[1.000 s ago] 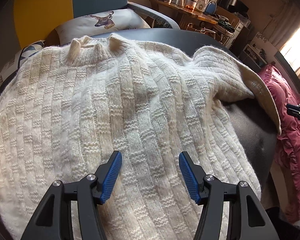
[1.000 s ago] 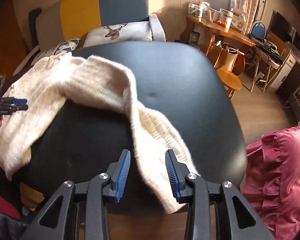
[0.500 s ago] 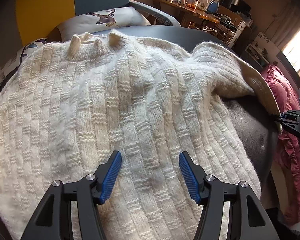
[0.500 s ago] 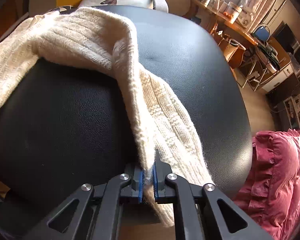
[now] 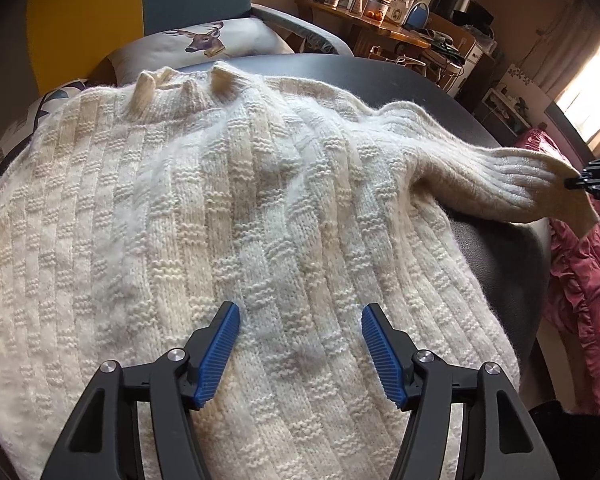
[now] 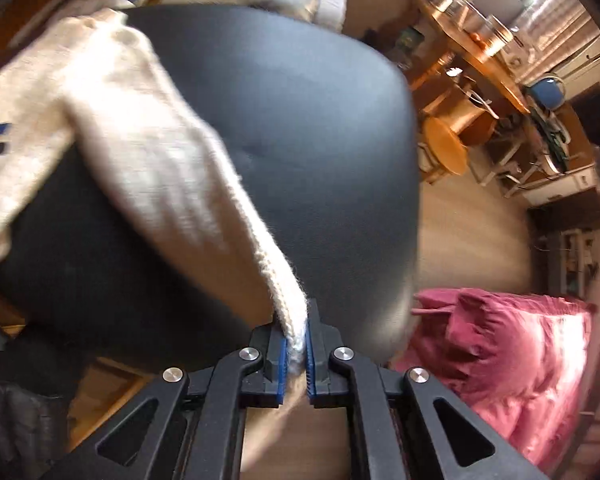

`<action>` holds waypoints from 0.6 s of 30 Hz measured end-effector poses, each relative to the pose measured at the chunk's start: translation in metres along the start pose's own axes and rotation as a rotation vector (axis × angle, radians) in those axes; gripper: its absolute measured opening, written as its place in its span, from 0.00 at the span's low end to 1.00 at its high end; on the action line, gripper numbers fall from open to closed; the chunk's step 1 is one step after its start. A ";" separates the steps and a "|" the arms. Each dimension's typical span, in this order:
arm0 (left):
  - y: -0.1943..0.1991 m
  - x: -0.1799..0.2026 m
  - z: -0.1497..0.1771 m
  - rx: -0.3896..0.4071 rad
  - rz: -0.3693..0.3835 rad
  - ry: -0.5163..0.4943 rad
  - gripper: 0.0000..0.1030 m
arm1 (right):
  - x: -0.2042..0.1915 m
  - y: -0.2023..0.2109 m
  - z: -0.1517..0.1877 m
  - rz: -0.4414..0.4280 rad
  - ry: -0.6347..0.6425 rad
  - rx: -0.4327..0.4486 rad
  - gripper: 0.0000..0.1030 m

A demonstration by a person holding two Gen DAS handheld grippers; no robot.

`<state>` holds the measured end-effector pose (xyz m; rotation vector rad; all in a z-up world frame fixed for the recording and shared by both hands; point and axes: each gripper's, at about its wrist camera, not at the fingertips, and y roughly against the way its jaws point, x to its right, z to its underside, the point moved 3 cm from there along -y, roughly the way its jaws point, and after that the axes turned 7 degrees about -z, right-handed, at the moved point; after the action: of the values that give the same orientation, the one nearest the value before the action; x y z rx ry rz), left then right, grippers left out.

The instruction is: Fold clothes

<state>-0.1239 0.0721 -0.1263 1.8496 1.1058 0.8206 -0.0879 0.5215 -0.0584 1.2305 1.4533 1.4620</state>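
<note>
Right gripper [image 6: 296, 354] clenched on sweater sleeve cuff [image 6: 294, 320], lifted off black seat [image 6: 308, 120]. Left gripper [image 5: 300, 352] released, jaws wide over cream sweater [image 5: 220, 208] spread on the seat. Pink quilt [image 6: 520, 360] at 4 o'clock, deer cushion [image 5: 196, 40] at 12, cluttered wooden table [image 5: 380, 28] at 1.

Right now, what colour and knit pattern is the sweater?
Cream-white sweater, knitted in a basket-weave check of ribbed blocks; clearest in the left wrist view.
</note>
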 end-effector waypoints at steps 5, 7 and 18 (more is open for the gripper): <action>0.010 -0.010 -0.003 0.013 0.010 0.019 0.63 | 0.043 -0.062 0.000 0.068 -0.151 -0.070 0.14; 0.021 -0.023 -0.014 0.051 -0.003 0.049 0.63 | 0.052 -0.063 0.000 0.086 -0.226 -0.022 0.15; 0.058 -0.091 -0.092 0.219 -0.117 0.133 0.63 | -0.107 0.018 -0.049 -0.276 -0.115 0.468 0.20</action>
<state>-0.2154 0.0014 -0.0437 1.9080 1.4223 0.7903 -0.1018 0.4035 -0.0509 1.2927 1.8637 0.8798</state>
